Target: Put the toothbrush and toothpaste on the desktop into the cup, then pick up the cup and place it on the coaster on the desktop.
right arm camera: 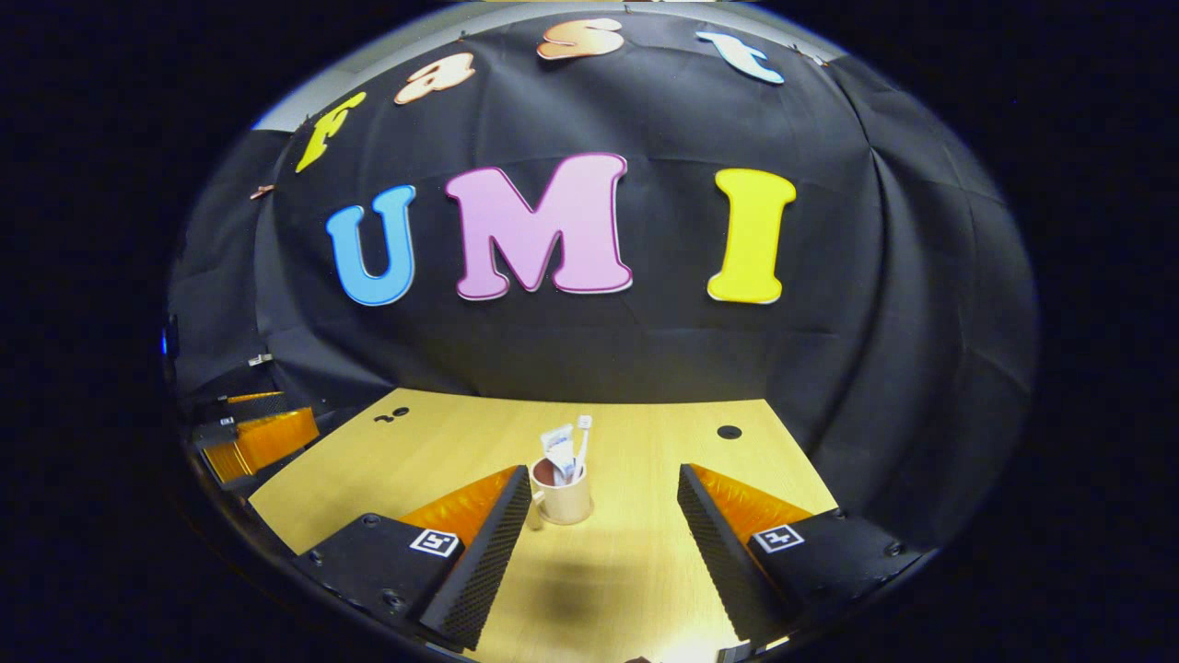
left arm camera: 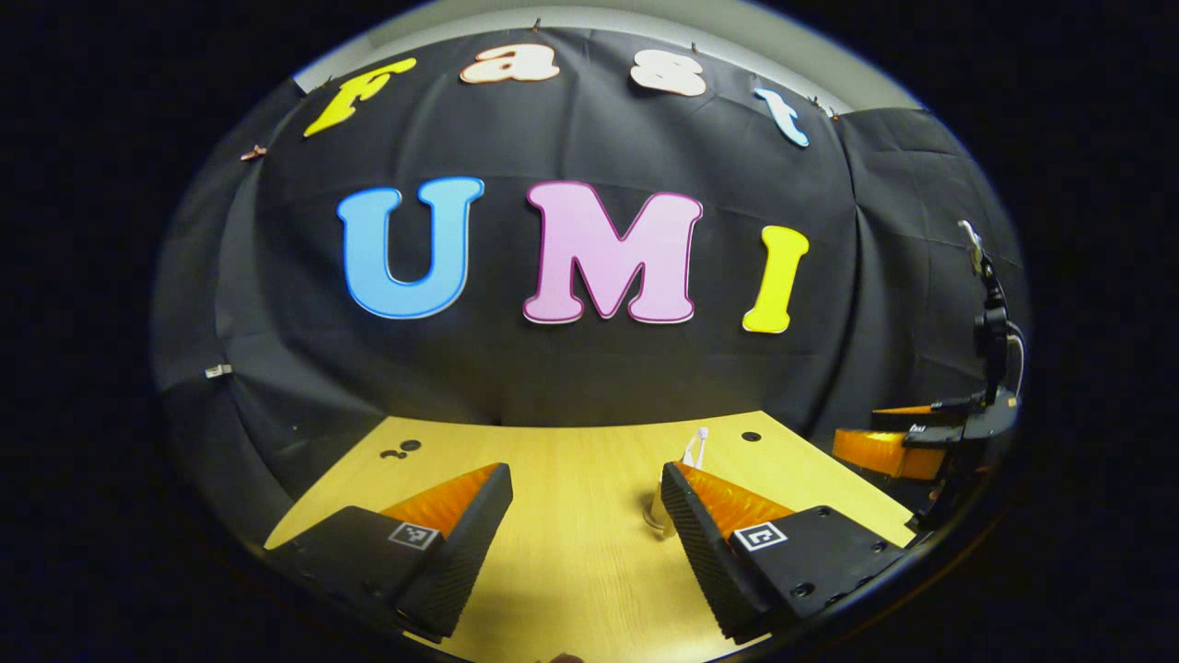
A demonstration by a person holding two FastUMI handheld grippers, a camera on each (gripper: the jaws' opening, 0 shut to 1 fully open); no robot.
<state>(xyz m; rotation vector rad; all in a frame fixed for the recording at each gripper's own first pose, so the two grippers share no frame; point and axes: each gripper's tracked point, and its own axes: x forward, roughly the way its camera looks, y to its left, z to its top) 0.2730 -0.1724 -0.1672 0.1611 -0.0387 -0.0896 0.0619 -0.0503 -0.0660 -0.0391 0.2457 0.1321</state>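
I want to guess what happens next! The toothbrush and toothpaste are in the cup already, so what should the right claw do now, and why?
Probably ease the right claw forward around the cup. The toothbrush and toothpaste already stand inside, the claw is open, and the cup sits just ahead near its left finger, not yet gripped. I can't make out the coaster.

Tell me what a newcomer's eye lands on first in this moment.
First the cup, standing upright mid-desk in the right gripper view with the toothbrush and toothpaste sticking out of it. Next the right hand-held gripper, open, with the cup just ahead near its left finger. The left hand-held gripper is also open over the wooden desk.
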